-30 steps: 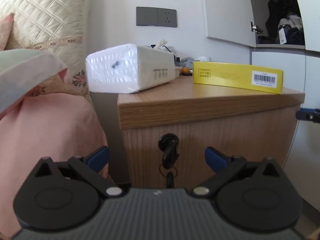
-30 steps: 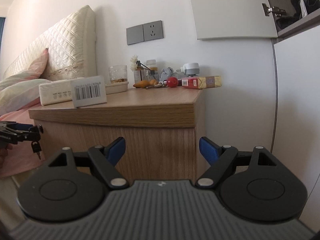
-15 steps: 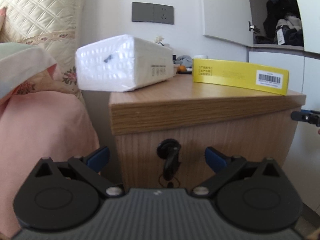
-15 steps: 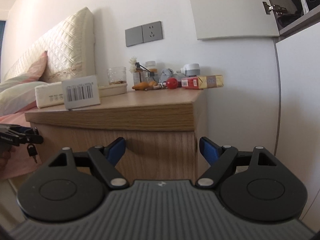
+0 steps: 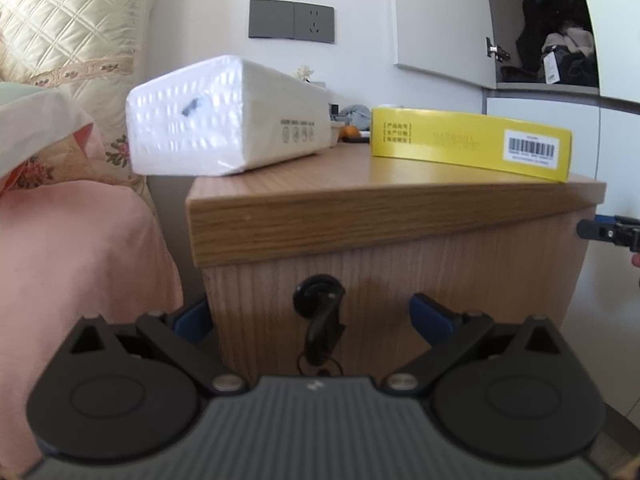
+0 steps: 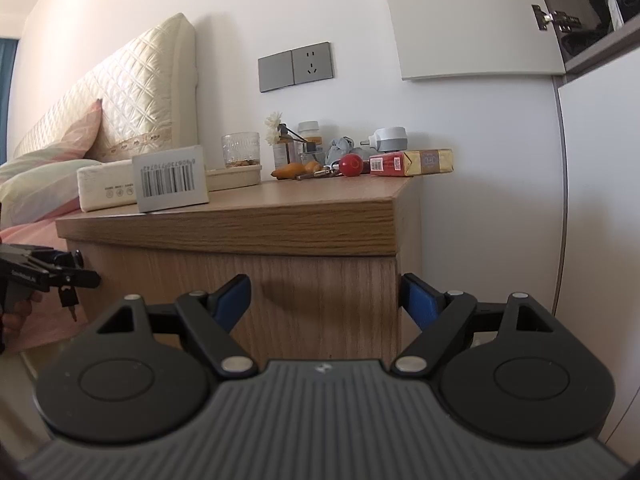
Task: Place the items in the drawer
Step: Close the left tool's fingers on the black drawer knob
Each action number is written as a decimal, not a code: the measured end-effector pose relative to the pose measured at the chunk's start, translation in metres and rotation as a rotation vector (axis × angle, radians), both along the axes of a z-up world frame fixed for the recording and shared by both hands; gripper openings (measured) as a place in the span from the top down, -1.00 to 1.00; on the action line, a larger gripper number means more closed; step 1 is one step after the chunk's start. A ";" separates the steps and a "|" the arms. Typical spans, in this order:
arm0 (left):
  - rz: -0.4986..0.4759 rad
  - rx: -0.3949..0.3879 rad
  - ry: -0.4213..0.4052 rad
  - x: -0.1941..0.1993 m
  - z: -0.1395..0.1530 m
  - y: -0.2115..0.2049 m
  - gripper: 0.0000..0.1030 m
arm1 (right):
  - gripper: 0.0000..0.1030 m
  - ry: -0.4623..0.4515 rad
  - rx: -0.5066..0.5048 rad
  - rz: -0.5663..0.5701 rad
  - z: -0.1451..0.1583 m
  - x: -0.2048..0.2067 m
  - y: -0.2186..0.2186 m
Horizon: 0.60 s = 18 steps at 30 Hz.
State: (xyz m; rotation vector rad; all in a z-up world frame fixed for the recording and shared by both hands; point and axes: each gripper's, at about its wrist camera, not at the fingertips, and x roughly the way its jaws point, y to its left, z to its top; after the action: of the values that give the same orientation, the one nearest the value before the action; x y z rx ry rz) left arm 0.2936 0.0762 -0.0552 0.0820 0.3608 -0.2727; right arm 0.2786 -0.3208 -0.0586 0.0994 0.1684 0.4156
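While both grippers, left [image 5: 316,314] and right [image 6: 326,294], stay spread, wooden bedside cabinet [image 5: 360,216] bears white tissue pack [image 5: 228,116], yellow box [image 5: 468,142], beside pink-covered bed [image 5: 80,248].

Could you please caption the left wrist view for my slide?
Open left tongs facing the key in the closed nightstand drawer.

Soft, bright daylight fills both views. The white wall [image 6: 480,140] is evenly lit, with faint shadows beside the table [image 6: 248,220]. Glare speckles the tissue pack's [image 5: 224,116] plastic wrap. Fisheye bending curves straight edges, corners darken, and the left view is slightly soft.
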 end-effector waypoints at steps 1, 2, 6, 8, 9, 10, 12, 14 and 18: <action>-0.001 0.001 0.000 0.000 0.000 0.000 -0.99 | -0.64 0.000 0.002 -0.001 0.000 0.000 0.000; -0.001 0.002 0.000 0.000 0.000 0.000 -0.99 | -0.65 0.000 -0.002 -0.002 0.000 0.000 0.002; -0.003 0.006 0.001 -0.001 0.000 -0.001 -0.99 | -0.67 -0.001 0.003 -0.007 0.000 -0.001 0.003; -0.012 0.018 0.000 -0.002 -0.001 -0.001 -0.98 | -0.69 0.008 0.037 -0.001 0.001 0.000 0.000; -0.018 0.024 -0.001 -0.002 -0.001 -0.001 -0.98 | -0.71 0.006 0.029 0.007 0.000 0.000 0.000; -0.023 0.030 -0.002 -0.003 -0.001 -0.001 -0.98 | -0.71 -0.001 0.003 0.012 0.000 -0.001 0.002; -0.025 0.033 -0.004 -0.004 -0.002 -0.001 -0.98 | -0.71 -0.012 -0.028 0.021 -0.001 -0.002 0.003; -0.024 0.026 -0.004 -0.004 -0.001 -0.001 -0.98 | -0.71 -0.007 -0.024 0.033 0.000 -0.001 0.001; -0.027 0.030 -0.007 -0.006 -0.002 -0.001 -0.98 | -0.71 -0.007 -0.034 0.053 0.001 -0.002 -0.001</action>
State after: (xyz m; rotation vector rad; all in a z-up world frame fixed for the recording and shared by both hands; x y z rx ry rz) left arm 0.2878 0.0757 -0.0569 0.1169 0.3572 -0.2937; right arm 0.2766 -0.3216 -0.0580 0.0605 0.1712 0.4656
